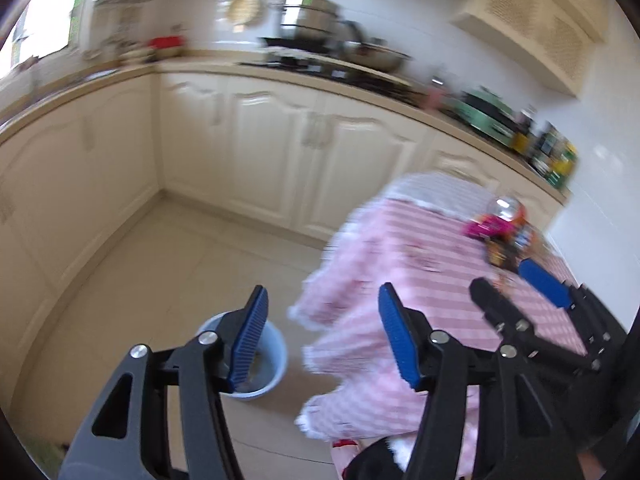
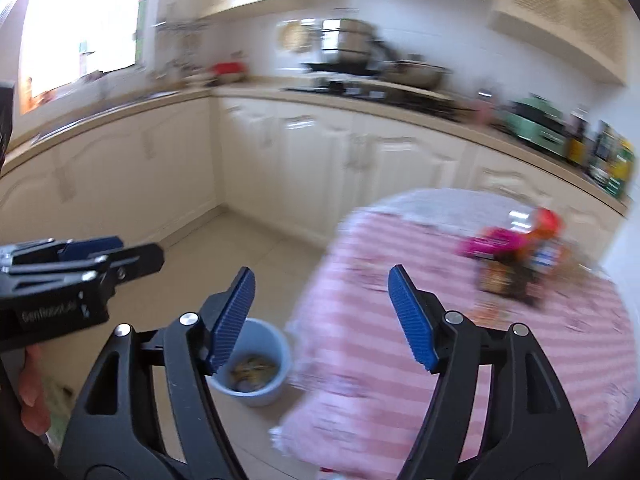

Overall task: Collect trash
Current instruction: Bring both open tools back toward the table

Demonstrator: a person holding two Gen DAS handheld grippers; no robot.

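A light blue bin (image 2: 256, 364) with scraps inside stands on the floor left of a table with a pink striped cloth (image 2: 480, 340); it also shows in the left wrist view (image 1: 260, 360). A blurred pile of colourful wrappers (image 2: 516, 256) lies at the table's far right, also in the left wrist view (image 1: 500, 236). My left gripper (image 1: 324, 344) is open and empty above the bin and the table edge. My right gripper (image 2: 320, 320) is open and empty over the bin and the table's left edge. The right gripper (image 1: 520, 292) shows in the left wrist view.
Cream kitchen cabinets (image 2: 320, 168) run along the back and left under a counter with a stove and pots (image 2: 360, 60), a green appliance (image 2: 536, 120) and bottles. Tiled floor (image 1: 160, 272) lies between the cabinets and the table.
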